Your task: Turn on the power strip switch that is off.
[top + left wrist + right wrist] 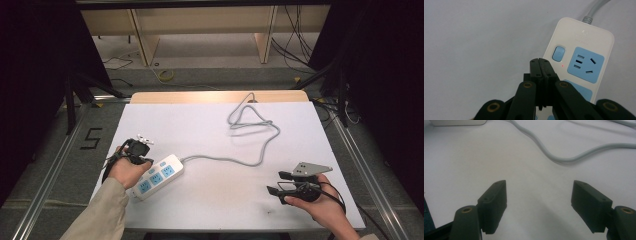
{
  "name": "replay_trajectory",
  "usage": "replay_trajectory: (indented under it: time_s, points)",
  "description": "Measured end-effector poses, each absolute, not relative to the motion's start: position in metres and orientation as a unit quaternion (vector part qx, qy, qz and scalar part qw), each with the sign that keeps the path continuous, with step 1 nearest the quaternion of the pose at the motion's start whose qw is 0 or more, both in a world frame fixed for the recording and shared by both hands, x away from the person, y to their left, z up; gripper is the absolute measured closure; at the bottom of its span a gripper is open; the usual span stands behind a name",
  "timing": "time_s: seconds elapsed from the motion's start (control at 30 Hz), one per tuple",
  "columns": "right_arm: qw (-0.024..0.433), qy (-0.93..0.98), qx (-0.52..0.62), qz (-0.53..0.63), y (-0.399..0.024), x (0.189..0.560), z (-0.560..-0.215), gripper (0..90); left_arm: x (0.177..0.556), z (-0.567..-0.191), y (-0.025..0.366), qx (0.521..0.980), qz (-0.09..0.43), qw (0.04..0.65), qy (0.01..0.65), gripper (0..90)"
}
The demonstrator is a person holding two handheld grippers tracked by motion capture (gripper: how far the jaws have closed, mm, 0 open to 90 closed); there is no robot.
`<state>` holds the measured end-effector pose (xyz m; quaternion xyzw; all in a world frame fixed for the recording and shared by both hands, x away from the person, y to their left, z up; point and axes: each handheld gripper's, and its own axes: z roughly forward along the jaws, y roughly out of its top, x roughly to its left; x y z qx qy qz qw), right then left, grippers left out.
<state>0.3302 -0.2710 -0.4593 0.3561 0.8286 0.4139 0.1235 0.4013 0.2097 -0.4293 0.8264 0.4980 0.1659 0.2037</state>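
A white power strip with blue sockets lies at the table's left front. Its grey cable snakes off toward the far edge. My left gripper hovers over the strip's far end. In the left gripper view its jaws are shut with nothing between them, the tips just beside the blue switch button and a small red light. My right gripper is held low at the right front, jaws wide open over bare table, with the cable beyond them.
The white table top ends close in front of both hands. The cable loops into a coil near the far edge. Beyond the table are wooden shelving, floor cables and dark curtains at both sides.
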Motion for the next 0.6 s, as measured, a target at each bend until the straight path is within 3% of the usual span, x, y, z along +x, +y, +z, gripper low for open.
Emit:
replay_trajectory:
  time_s: [0.6]
  points:
    - [0.125, 0.828, 0.356, 0.415, -0.2714, 0.3299, -0.459, 29.3, 0.3991, -0.4254, 0.2084, 0.823, 0.192, 0.224, 0.486, 80.4]
